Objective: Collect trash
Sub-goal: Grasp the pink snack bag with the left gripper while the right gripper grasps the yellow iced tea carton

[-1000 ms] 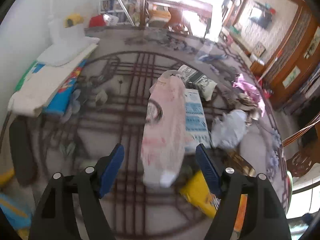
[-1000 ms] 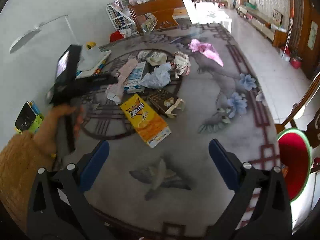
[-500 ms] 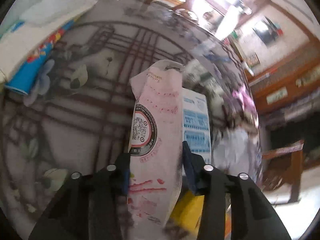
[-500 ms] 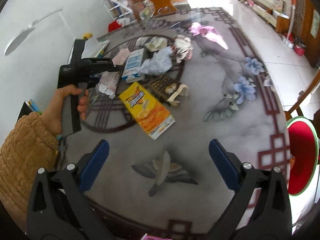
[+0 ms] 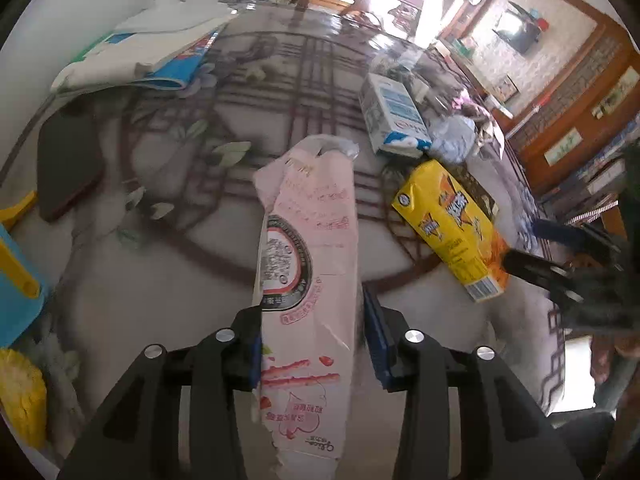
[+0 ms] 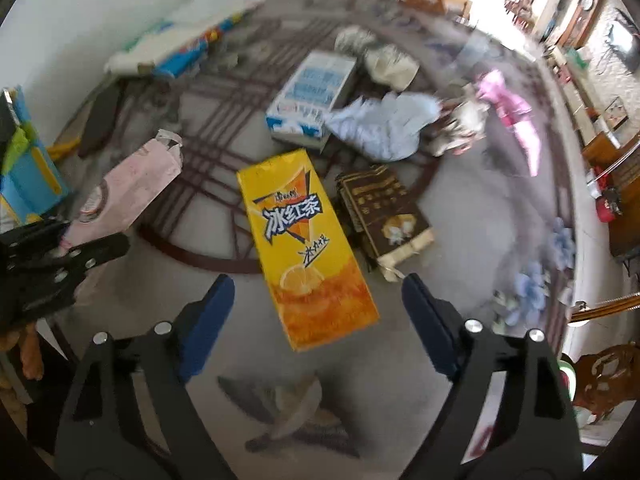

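Note:
My left gripper [image 5: 312, 340] is shut on a flattened pink carton [image 5: 308, 248] and holds it above the table; the carton [image 6: 128, 192] and the left gripper [image 6: 60, 264] also show at the left of the right wrist view. My right gripper [image 6: 318, 324] is open and empty, just above the near end of a yellow iced-tea carton [image 6: 304, 244], which lies flat between its fingers. That yellow carton [image 5: 452, 228] lies right of the pink one in the left wrist view.
A blue-white box [image 6: 312, 96], crumpled pale-blue bag [image 6: 384, 124], brown box [image 6: 384, 212] and pink wrapper [image 6: 512, 116] lie beyond on the patterned table [image 6: 460, 248]. Books [image 5: 136, 52] and a dark pad [image 5: 68, 168] lie at the left. A blue box [image 6: 28, 176] stands by the edge.
My left gripper closed on the pink carton and lifted it toward the left. My right gripper moved forward and down over the yellow carton, still open.

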Demonstrator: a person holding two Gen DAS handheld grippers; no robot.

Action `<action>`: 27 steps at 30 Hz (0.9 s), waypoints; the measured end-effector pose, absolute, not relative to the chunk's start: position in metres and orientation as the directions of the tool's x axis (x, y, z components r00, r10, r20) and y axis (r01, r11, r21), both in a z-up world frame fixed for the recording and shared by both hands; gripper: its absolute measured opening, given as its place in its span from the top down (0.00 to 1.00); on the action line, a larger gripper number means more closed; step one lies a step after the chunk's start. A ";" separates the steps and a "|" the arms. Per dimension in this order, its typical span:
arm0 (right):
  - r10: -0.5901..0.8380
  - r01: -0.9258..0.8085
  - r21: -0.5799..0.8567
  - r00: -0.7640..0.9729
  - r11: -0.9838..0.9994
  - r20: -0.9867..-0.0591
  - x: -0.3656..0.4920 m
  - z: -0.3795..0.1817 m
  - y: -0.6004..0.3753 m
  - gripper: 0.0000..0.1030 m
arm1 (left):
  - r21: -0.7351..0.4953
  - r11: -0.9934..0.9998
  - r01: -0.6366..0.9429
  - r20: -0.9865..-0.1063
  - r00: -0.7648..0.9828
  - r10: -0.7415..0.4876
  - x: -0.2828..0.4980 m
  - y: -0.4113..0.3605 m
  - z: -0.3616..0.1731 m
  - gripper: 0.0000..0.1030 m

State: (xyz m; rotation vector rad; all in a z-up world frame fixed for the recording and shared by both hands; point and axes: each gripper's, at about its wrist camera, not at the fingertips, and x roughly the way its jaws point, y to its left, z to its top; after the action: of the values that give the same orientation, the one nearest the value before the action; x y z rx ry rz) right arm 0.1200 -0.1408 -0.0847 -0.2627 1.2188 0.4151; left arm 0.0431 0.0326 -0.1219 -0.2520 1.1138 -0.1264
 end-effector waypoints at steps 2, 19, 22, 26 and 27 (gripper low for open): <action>0.161 -0.444 0.030 0.259 0.896 -0.952 0.126 -0.095 -0.139 0.18 | -0.224 0.975 -0.003 -0.868 0.455 -0.198 0.049 0.026 -0.119 0.58; 0.174 -0.445 0.083 0.167 0.892 -0.970 0.115 -0.103 -0.144 0.33 | -0.237 0.971 -0.025 -0.881 0.427 -0.204 0.061 0.020 -0.141 0.41; 0.153 -0.456 0.057 0.176 0.888 -0.972 0.119 -0.111 -0.133 0.29 | -0.233 0.972 -0.016 -0.886 0.416 -0.205 0.063 0.016 -0.146 0.40; 0.080 -0.514 -0.029 0.189 0.857 -0.979 0.110 -0.120 -0.117 0.38 | -0.272 0.962 0.000 -0.877 0.412 -0.248 0.063 0.014 -0.149 0.54; 0.095 -0.518 -0.014 0.183 0.855 -0.978 0.108 -0.117 -0.117 0.38 | -0.272 0.962 -0.001 -0.876 0.414 -0.247 0.063 0.013 -0.148 0.57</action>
State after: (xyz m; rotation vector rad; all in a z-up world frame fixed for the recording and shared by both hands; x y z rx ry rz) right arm 0.1076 -0.1168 -0.1172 -0.3820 1.3236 0.4478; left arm 0.0628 0.0133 -0.1478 -0.2448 1.1366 -0.1569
